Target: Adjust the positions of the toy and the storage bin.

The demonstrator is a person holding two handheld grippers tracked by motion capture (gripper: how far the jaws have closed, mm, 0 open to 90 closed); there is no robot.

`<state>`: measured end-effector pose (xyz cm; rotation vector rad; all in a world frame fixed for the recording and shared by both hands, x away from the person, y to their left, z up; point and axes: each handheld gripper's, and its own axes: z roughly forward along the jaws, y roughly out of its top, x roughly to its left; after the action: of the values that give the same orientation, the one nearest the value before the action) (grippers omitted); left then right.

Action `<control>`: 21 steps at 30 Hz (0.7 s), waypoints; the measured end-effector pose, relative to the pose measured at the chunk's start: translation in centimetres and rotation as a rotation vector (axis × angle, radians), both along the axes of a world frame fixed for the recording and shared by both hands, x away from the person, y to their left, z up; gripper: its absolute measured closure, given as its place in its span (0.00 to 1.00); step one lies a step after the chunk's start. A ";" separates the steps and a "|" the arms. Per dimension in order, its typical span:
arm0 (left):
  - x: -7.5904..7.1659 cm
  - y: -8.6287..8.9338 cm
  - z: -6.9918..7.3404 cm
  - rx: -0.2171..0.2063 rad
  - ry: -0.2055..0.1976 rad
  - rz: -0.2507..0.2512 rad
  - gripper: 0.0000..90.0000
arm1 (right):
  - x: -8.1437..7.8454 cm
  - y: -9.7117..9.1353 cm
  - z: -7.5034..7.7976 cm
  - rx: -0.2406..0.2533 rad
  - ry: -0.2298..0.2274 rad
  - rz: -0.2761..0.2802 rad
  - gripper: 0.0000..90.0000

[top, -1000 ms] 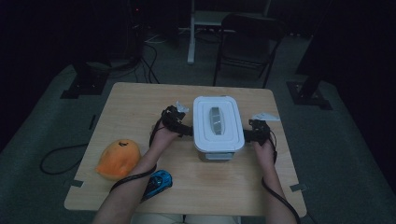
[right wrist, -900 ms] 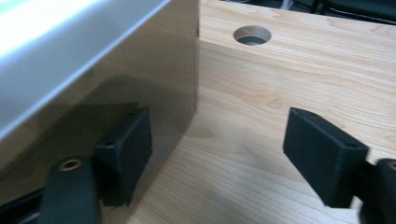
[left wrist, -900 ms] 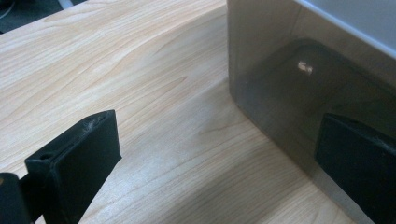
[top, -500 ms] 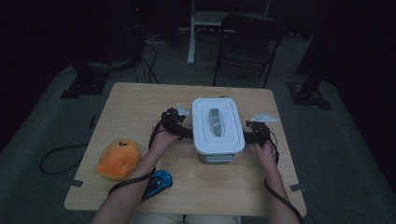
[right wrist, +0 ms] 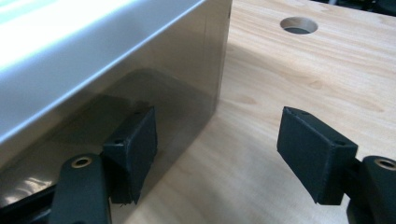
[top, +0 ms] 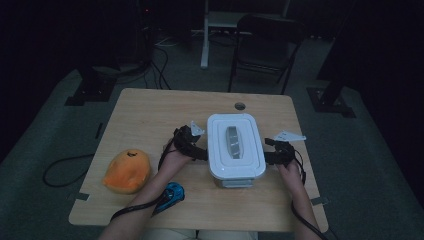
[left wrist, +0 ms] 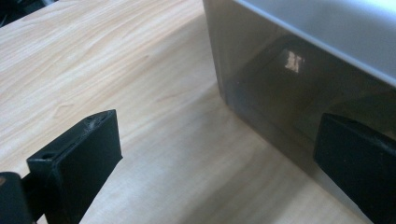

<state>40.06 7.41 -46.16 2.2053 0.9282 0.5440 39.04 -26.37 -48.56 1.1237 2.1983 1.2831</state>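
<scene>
Left tool (top: 196, 145) sits against the left wall of the white lidded box (top: 235, 145), its jaws spread wide with nothing clamped between them. In the left gripper view one finger (left wrist: 81, 161) hangs over bare wood while the other (left wrist: 357, 163) lies close against the box's smoky wall (left wrist: 280, 93), just beside it; whether it touches I cannot tell. Right tool (top: 274, 156) is at the opposite, right wall of the box, and its jaws have just been closing, yet they stand well apart and grip nothing. In the right gripper view one finger (right wrist: 133, 149) is beside the box's translucent wall (right wrist: 154, 88), the other (right wrist: 315, 151) over open wood, with only bare desk in the gap.

Each tool is carried by a hand, the left hand (top: 175, 160) and the right hand (top: 290, 172), with forearms coming in from the near edge of the desk (top: 150, 115).

The box stands a little right of the desk's middle, its long side running from the near edge toward the far edge, a grey handle (top: 233, 141) set in the white lid. A round cable hole (top: 240, 106) lies near the far edge, beyond the box. An orange fruit-like object (top: 126, 171) rests toward the near left corner, well apart from the box, and a blue object (top: 172, 192) lies by the near edge beside the left forearm.
</scene>
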 end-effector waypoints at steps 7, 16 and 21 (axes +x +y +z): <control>-1.8 -0.3 0.1 0.006 0.001 -0.037 0.02 | -1.5 -0.6 -0.1 0.002 -0.006 0.030 0.31; -3.7 -0.5 -0.1 -0.008 0.010 -0.072 0.02 | -2.9 -1.2 0.0 0.000 -0.001 0.062 0.31; -4.5 -1.1 -0.2 -0.013 0.016 -0.107 0.02 | -3.4 -1.8 0.1 -0.006 0.005 0.071 0.31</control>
<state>35.51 6.36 -46.36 2.2352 0.8146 0.4700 35.63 -28.15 -48.50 1.0562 2.2627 1.3036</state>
